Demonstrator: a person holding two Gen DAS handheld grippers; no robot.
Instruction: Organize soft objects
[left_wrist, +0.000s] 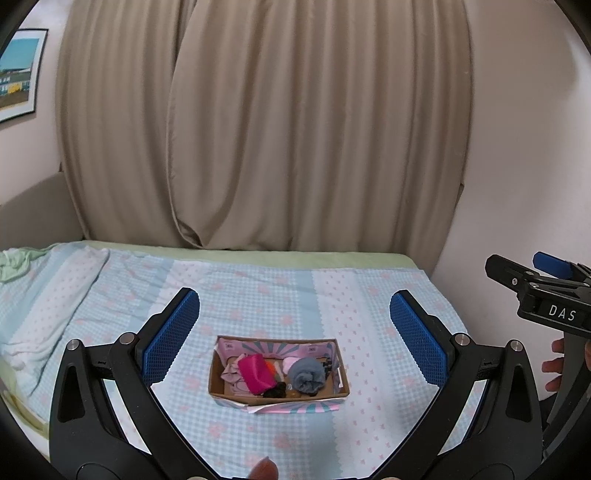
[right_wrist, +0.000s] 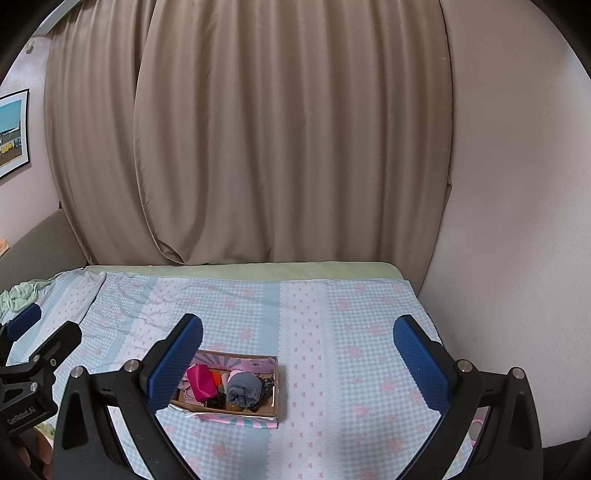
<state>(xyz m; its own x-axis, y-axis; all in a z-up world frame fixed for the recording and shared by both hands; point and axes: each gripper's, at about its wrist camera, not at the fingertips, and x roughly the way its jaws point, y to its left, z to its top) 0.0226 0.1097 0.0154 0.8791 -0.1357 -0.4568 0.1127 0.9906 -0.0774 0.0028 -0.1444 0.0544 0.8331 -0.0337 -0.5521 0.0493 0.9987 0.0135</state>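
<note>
A shallow cardboard box (left_wrist: 221, 391) with a pink patterned lining sits on the bed (left_wrist: 258, 295). It holds a magenta cloth (left_wrist: 255, 371), a rolled grey sock (left_wrist: 306, 374), pale pink fabric (left_wrist: 231, 373) and a small black item (left_wrist: 276, 389). My left gripper (left_wrist: 294, 321) is open and empty, held above and in front of the box. My right gripper (right_wrist: 297, 345) is open and empty, to the right of the box (right_wrist: 275, 400), and also shows at the right edge of the left wrist view (left_wrist: 532, 273).
The bed has a blue checked sheet with pink flowers (right_wrist: 351, 332). Beige curtains (left_wrist: 295, 129) hang behind it. A wall (right_wrist: 517, 221) bounds the bed on the right. A crumpled green cloth (left_wrist: 14, 262) lies at the far left. A framed picture (left_wrist: 18, 74) hangs on the left wall.
</note>
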